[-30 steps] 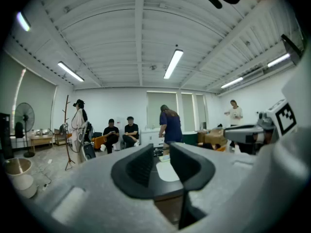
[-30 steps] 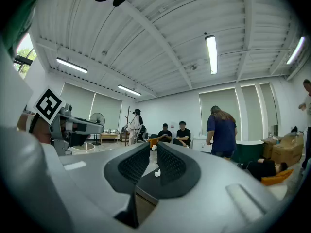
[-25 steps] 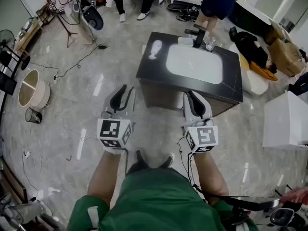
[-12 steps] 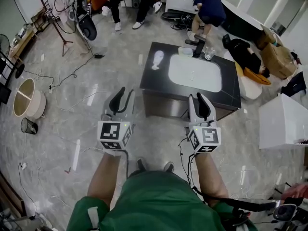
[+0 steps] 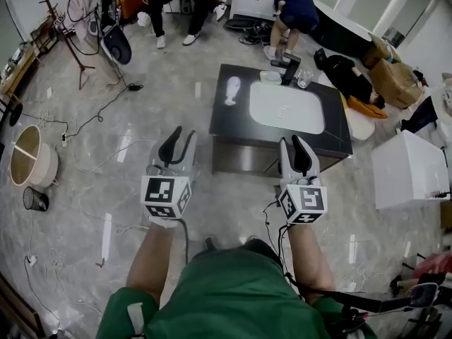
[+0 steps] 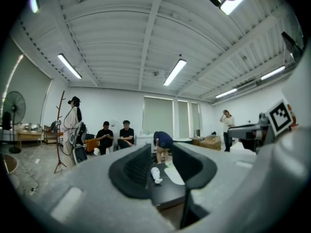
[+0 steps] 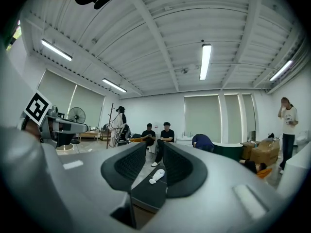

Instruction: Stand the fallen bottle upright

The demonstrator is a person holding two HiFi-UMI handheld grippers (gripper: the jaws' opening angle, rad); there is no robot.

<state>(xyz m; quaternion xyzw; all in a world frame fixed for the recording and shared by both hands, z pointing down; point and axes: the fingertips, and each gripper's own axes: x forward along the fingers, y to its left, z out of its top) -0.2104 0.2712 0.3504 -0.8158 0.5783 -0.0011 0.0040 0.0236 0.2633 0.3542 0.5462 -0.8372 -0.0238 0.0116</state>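
A white bottle (image 5: 232,90) lies on its side at the left end of a low black table (image 5: 226,124). Both grippers are held level over the floor, short of the table's near edge and apart from the bottle. My left gripper (image 5: 182,134) has its jaws opening, with nothing between them; through the gap in the left gripper view (image 6: 163,166) the bottle (image 6: 155,174) shows far ahead. My right gripper (image 5: 293,141) stands open by a narrow gap and empty, and the bottle (image 7: 156,176) shows beyond it (image 7: 154,164).
A white oval basin (image 5: 286,108) fills the table's middle, with a glass (image 5: 304,80) and a small bowl (image 5: 270,77) at its far edge. A person (image 5: 289,6) bends over behind the table. A white box (image 5: 406,169) stands right; cables (image 5: 106,108) and a round bin (image 5: 28,154) lie left.
The left gripper's jaws have parted from shut. Both grippers have been carried forward with the person, and more of the room's far side has come into view.
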